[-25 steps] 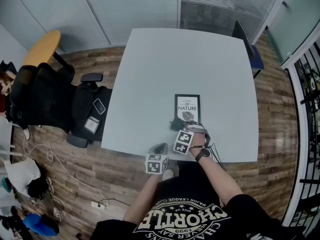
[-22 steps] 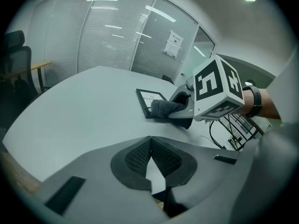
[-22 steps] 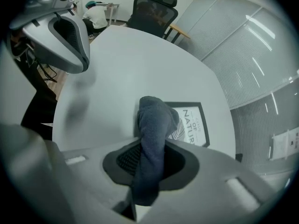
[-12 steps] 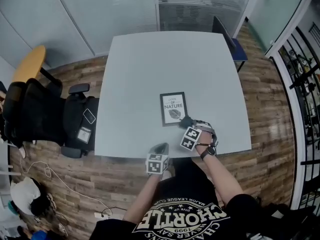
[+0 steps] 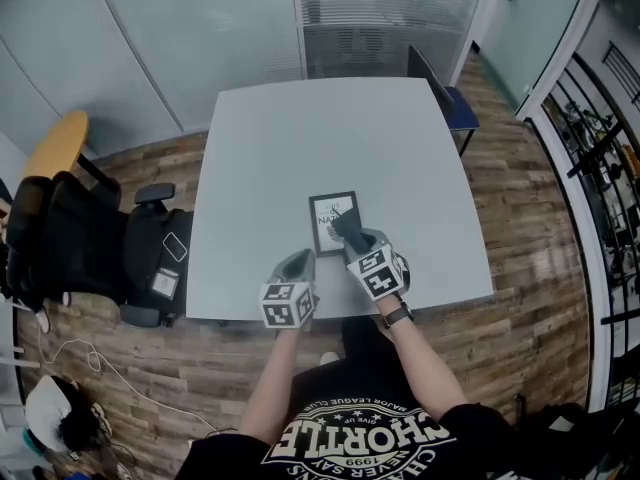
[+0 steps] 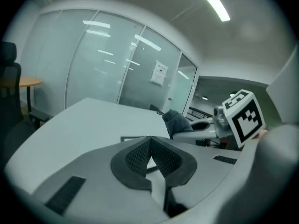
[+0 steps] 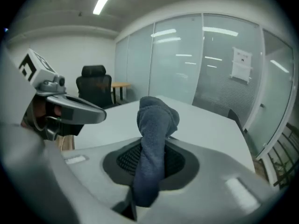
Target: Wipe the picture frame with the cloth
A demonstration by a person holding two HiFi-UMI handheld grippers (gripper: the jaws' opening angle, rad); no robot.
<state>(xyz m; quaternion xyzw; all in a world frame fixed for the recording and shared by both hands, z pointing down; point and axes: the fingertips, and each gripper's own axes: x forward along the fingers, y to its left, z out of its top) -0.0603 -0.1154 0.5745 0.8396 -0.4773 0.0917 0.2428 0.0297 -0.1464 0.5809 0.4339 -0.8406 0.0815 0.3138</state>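
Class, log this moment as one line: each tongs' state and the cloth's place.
left tongs: shut, empty | right tongs: shut on cloth | cloth: over near right corner of picture frame lying on table

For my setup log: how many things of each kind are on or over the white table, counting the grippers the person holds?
Picture frame: 1
Cloth: 1
Gripper: 2, the left gripper shut and empty, and the right gripper shut on the cloth
Total: 4
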